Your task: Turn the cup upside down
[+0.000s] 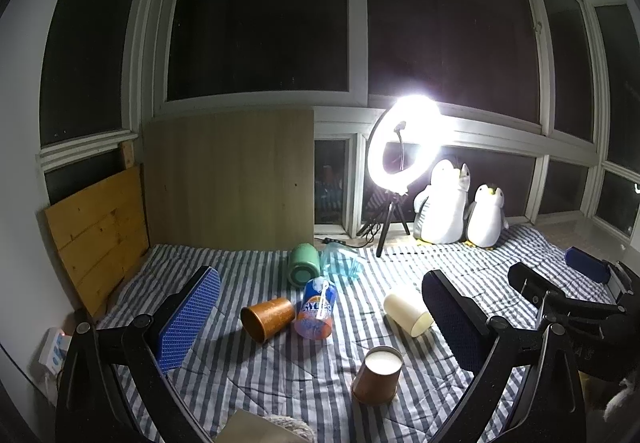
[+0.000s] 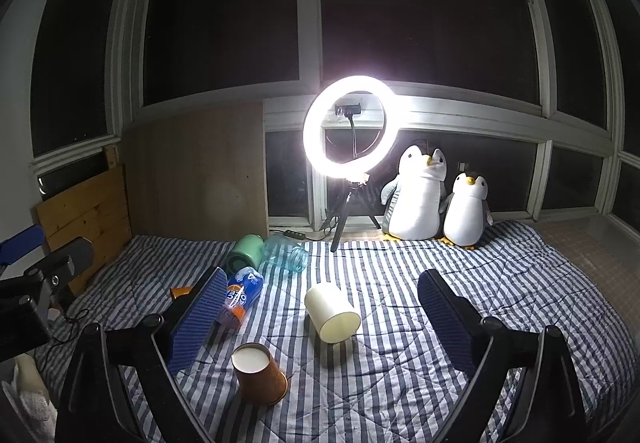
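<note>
An orange paper cup (image 1: 377, 375) stands upside down on the striped bedspread, white base up; it also shows in the right wrist view (image 2: 259, 373). A second orange cup (image 1: 267, 317) lies on its side, mostly hidden in the right wrist view (image 2: 181, 291). A cream cup (image 1: 407, 313) lies on its side, also in the right wrist view (image 2: 332, 312). My left gripper (image 1: 320, 303) is open and empty above the cups. My right gripper (image 2: 320, 303) is open and empty, the cream cup between its fingers' lines of sight. The right gripper's body (image 1: 568, 303) shows at the right.
A blue soda can (image 1: 317, 308), a green cup (image 1: 304, 264) and a clear blue jar (image 1: 340, 263) lie on the bedspread (image 1: 280, 383). A lit ring light on a tripod (image 2: 349, 125) and two plush penguins (image 2: 420, 195) stand by the window. Wooden boards (image 1: 100, 235) lean at left.
</note>
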